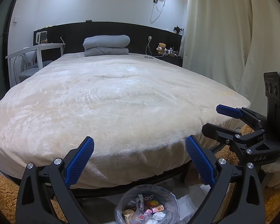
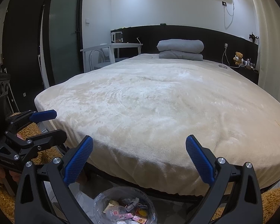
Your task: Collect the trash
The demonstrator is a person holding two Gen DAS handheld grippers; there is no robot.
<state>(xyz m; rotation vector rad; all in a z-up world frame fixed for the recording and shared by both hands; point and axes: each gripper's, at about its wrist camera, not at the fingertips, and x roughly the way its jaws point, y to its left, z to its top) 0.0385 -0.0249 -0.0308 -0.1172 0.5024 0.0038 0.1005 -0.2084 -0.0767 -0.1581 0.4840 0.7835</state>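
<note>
Facing you: bed (image 1: 112,102), foot edge close ahead.
Bin (image 1: 147,205): below, trash inside.
Left gripper (image 1: 140,160): wide, empty.
Right gripper (image 2: 140,158): wide, empty.

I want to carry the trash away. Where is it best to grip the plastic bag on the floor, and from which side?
Grip the upper rim of the clear plastic bag, coming from above. It stands open-mouthed at the foot of the bed, wrappers loose inside, so its thin raised edge probably suits the jaws best.

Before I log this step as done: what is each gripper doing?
Left gripper: open, holding nothing.
Right gripper: open, holding nothing.
</note>
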